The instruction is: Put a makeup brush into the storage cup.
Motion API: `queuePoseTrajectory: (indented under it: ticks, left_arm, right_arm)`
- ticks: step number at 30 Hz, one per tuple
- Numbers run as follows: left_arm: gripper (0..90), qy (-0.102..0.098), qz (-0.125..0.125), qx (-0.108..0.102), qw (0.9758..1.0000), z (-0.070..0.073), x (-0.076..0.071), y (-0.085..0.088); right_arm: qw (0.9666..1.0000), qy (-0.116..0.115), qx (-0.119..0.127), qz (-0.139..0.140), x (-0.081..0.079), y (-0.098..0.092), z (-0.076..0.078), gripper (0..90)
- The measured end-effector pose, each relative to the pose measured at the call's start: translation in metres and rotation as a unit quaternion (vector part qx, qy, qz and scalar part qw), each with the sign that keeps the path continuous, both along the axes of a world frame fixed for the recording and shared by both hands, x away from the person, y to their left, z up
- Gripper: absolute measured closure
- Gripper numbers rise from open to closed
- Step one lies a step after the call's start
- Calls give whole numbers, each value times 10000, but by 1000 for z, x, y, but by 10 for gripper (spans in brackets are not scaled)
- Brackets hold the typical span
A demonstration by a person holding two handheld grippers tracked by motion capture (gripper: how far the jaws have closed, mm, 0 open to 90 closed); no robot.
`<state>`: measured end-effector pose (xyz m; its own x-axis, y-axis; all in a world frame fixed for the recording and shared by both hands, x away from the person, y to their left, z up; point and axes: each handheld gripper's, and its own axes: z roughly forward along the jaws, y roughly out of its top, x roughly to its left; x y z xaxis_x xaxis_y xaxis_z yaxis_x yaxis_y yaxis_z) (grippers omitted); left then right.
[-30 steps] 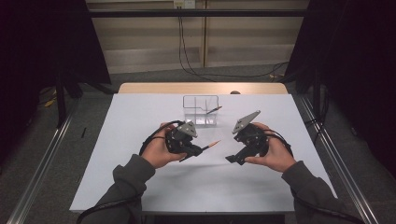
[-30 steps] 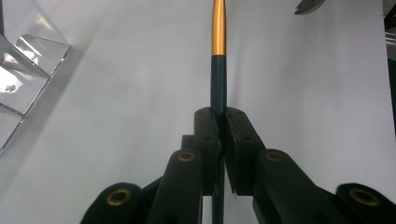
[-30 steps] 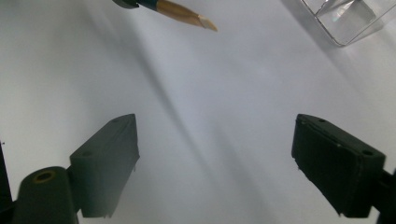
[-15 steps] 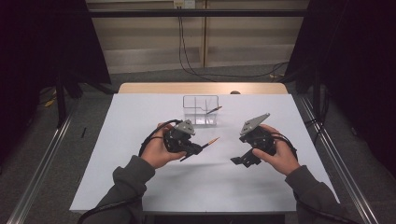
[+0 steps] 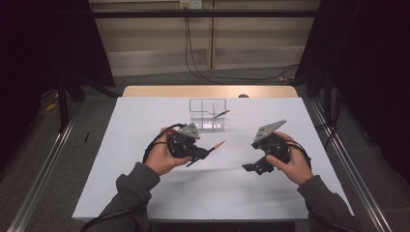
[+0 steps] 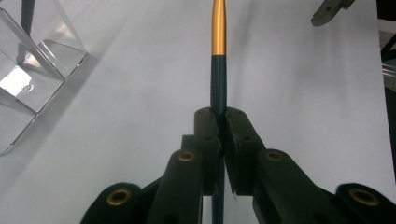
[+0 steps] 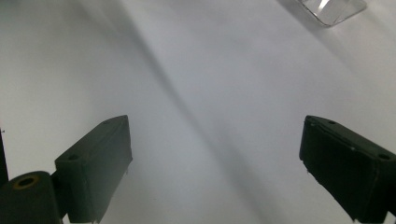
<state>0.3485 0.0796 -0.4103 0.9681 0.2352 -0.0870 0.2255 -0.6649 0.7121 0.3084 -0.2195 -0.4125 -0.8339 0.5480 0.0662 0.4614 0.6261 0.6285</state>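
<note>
Item: left gripper [image 5: 205, 153], held in the person's left hand [image 5: 162, 157] over the middle of the white table [image 5: 145, 193], a little toward its left edge; forearm in a grey sleeve [image 5: 128, 186] rising from the near edge, wrist turned so the grey three-cornered plate faces up and the jaws point toward the right edge and slightly away from the person. Jaws pressed together on a pen [image 6: 218, 70], dark barrel clamped between the pads, the gold end projecting forward beyond them and clear of the table surface; in the high view the same pen slants up toward the far right. Item: right gripper [image 5: 251, 166], held in the right hand [image 5: 287, 162] nearer the right edge, forearm likewise entering from the near edge, plate tilted up toward the far side, jaws aimed down and toward the left gripper; well apart from the pen. Its jaws stand wide and have just been opening; nothing lies between them, bare white table beneath in the right gripper view. Item: clear divided box [image 5: 208, 115], standing near the middle of the far edge, beyond both grippers and touching neither. Contains a second dark pen [image 5: 218, 114], leaning tilted in its right compartment with the end over the rim. Cables trail from each gripper back along the wrists.
</note>
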Motion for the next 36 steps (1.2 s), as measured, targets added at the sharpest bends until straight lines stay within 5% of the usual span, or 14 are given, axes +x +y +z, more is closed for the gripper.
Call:
queuePoseTrajectory:
  ticks: [20, 36]
  left_arm:
    - [841, 23, 0, -21, 10000, -1, -1, 2]
    - [841, 52, 28, -55, 10000, -2, -2, 1]
  right_arm:
    - [9990, -48, 392, -208, -8, -22, -6, 89]
    - [9980, -95, 465, -407, -15, -39, -16, 88]
